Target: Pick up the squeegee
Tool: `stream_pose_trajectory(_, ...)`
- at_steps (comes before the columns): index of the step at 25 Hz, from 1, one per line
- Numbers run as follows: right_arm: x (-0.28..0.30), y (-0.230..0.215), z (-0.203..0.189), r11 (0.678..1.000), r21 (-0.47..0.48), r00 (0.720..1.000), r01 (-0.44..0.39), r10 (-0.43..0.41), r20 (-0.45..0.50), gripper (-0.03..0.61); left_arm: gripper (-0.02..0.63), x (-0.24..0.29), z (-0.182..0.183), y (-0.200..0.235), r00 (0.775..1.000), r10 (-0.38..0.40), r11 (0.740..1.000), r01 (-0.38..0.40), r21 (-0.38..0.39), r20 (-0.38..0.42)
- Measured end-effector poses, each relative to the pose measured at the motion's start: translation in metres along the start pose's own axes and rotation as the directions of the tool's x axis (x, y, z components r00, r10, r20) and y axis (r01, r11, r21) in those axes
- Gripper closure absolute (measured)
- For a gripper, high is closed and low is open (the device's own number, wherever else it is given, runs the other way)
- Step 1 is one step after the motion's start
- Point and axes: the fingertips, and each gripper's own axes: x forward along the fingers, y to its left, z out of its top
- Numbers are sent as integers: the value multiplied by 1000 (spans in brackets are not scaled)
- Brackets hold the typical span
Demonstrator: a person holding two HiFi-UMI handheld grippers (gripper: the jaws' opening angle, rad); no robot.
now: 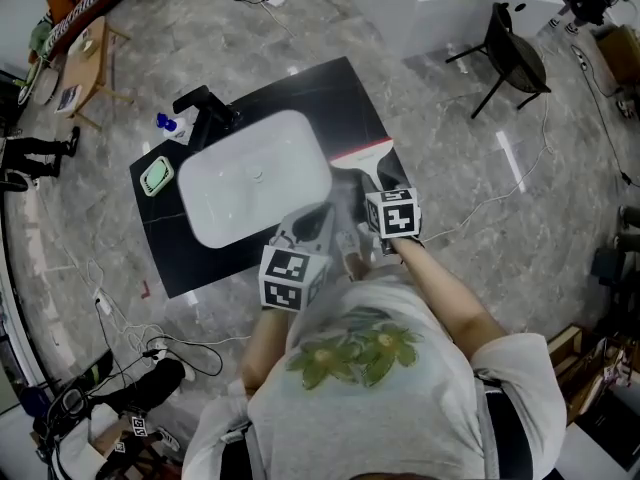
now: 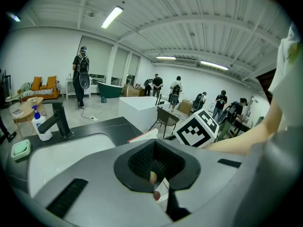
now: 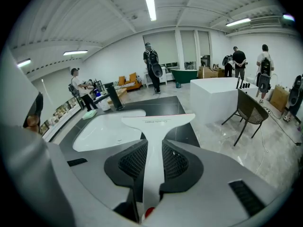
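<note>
The squeegee (image 3: pixel 156 126) is white with a wide blade edged in red, and its long handle runs back between my right gripper's (image 3: pixel 154 148) black pads, which are shut on it. In the head view the squeegee (image 1: pixel 362 158) hangs over the right end of the black counter (image 1: pixel 330 88), beside the white sink (image 1: pixel 255 178), with the right gripper (image 1: pixel 368 203) just behind it. My left gripper (image 1: pixel 312 223) is to its left, over the sink's near edge. The left gripper (image 2: pixel 154 148) has its pad tips together and nothing held. The squeegee blade (image 2: pixel 144 136) shows just beyond them.
A black faucet (image 1: pixel 205 103), a blue-topped bottle (image 1: pixel 168 123) and a green soap dish (image 1: pixel 157 176) sit at the counter's left end. A black chair (image 1: pixel 515 53) and a white block (image 1: pixel 430 3) stand beyond. Cables lie on the floor and people stand in the background.
</note>
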Motion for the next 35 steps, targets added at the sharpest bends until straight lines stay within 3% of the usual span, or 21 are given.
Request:
stream_pose_trajectory(17,-64,63,42,993,-53,980,-107,114,160,480,604,-46,-4,3,996,70,997,-71,16,54)
stream_pose_trajectory(35,-147,144,60,949,-103,908,-299,316,277,480,604,-106,-15,-12,974,156,988,-154,-26,165)
